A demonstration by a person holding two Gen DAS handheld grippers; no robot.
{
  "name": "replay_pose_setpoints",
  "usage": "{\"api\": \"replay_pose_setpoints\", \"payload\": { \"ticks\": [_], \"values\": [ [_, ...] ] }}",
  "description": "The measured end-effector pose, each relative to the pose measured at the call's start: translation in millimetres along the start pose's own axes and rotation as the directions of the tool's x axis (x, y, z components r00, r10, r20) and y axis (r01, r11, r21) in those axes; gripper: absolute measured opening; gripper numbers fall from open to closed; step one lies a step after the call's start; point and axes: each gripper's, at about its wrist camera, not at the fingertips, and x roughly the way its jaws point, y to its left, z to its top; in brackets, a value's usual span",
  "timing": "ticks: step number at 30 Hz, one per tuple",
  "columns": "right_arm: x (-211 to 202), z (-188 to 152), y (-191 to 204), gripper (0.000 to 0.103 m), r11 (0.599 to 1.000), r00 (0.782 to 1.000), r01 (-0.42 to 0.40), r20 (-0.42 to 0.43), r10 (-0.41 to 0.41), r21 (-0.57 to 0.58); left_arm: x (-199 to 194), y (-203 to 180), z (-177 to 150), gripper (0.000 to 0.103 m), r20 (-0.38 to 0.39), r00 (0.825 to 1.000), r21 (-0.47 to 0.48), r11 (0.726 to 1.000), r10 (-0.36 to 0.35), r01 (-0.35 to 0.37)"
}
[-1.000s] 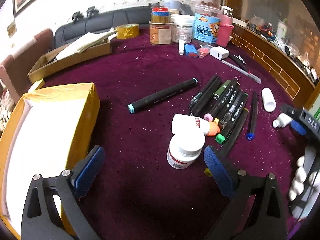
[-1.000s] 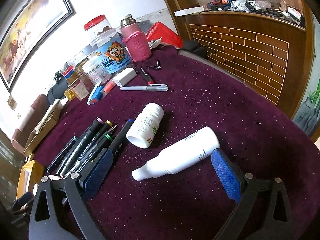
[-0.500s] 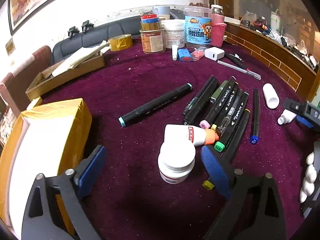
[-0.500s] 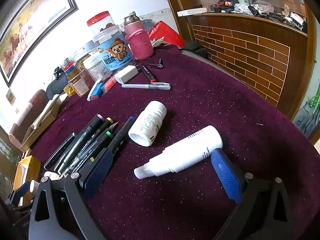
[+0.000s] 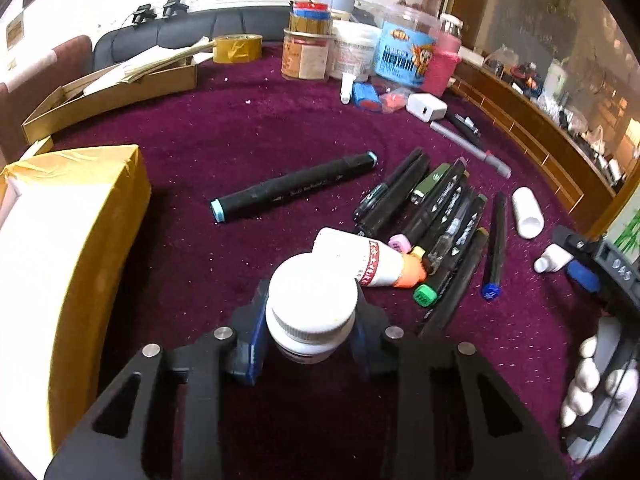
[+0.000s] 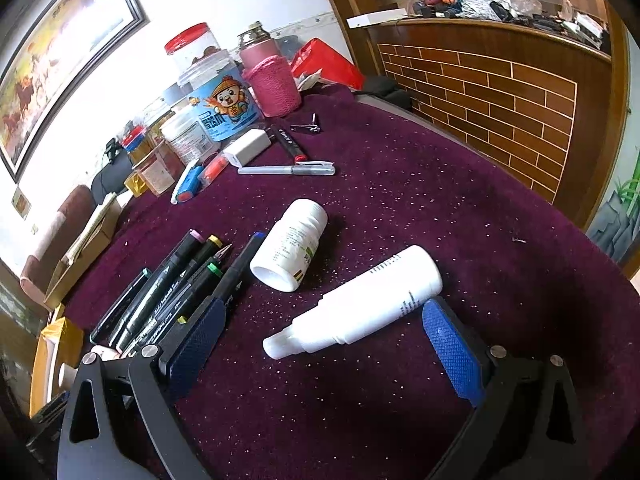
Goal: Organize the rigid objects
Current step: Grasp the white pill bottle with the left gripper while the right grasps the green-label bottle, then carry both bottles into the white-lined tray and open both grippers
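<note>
From the left wrist camera, a tape-wrapped yellow box (image 5: 76, 248) fills the nine o'clock edge on the purple cloth (image 5: 240, 144). At centre, toward six o'clock, the left gripper (image 5: 312, 332) is closing its jaws on a small white-capped jar (image 5: 311, 308); the blue pads sit against both sides of the jar just under its lid, so the jar is gripped between them. Touching the jar at one o'clock lies a white tube with an orange cap (image 5: 364, 258). A lone black marker with teal ends (image 5: 294, 192) lies apart at eleven o'clock of the jar. A bundle of black markers (image 5: 436, 216) spreads toward two o'clock, and a capless white bottle (image 5: 527, 212) lies beyond it at three o'clock.

From the right wrist camera, the same markers (image 6: 176, 280) lie at nine o'clock, the capless bottle (image 6: 292, 250) at centre. The right gripper (image 6: 320, 344) stands wide open, holding nothing: a white spray bottle (image 6: 360, 304) lies on its side between the jaws, its base close to the right-hand pad (image 6: 452, 352), though contact cannot be told.
</note>
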Motion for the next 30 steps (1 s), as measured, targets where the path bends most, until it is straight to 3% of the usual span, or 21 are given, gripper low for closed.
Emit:
{"api": "replay_pose_setpoints", "payload": {
  "ticks": [2, 4, 7, 9, 15, 17, 21, 23, 30],
  "values": [
    [2, 3, -5, 0.097, 0.999, 0.999, -0.023, -0.03, 0.024, 0.027, -7, 1, -1, 0.032, 0.007, 1.0, -0.009, 1.0, -0.013, 0.013],
    [7, 12, -17, 0.097, 0.989, 0.988, -0.089, -0.112, 0.102, 0.118, -18, 3, -2, 0.032, 0.022, 0.999, -0.008, 0.999, -0.033, 0.033],
    [2, 33, -27, 0.097, 0.973, 0.983, -0.12, -0.116, 0.145, 0.199, -36, 4, -5, 0.032, 0.049, 0.997, 0.003, 0.998, -0.063, 0.063],
    [4, 47, -19, 0.094, 0.985, 0.987, -0.087, -0.123, 0.106, 0.149, -45, 4, -6, 0.032, 0.061, 0.995, 0.0, 0.996, -0.084, 0.084],
    [31, 61, 24, 0.064, 0.998, 0.982, 0.032, -0.183, -0.042, -0.055, -72, 14, -6, 0.032, 0.071, 0.985, -0.043, 0.987, -0.154, 0.157],
    [48, 60, 33, 0.055, 0.992, 0.967, 0.079, -0.235, -0.101, -0.102, -83, 19, -6, 0.032, 0.081, 0.984, -0.047, 0.986, -0.157, 0.161],
    [71, 55, 37, 0.04, 0.985, 0.942, 0.103, -0.306, -0.142, -0.139, -111, 33, -5, 0.032, 0.114, 0.98, -0.049, 0.984, -0.162, 0.169],
    [71, 53, 43, 0.03, 0.976, 0.94, 0.112, -0.297, -0.165, -0.187, -123, 40, -6, 0.032, 0.136, 0.979, -0.042, 0.986, -0.152, 0.159],
    [22, 52, 52, 0.029, 0.994, 0.959, -0.031, -0.283, 0.002, -0.101, -141, 84, -3, 0.032, 0.129, 0.983, -0.069, 0.988, -0.127, 0.137]
  ]
}}
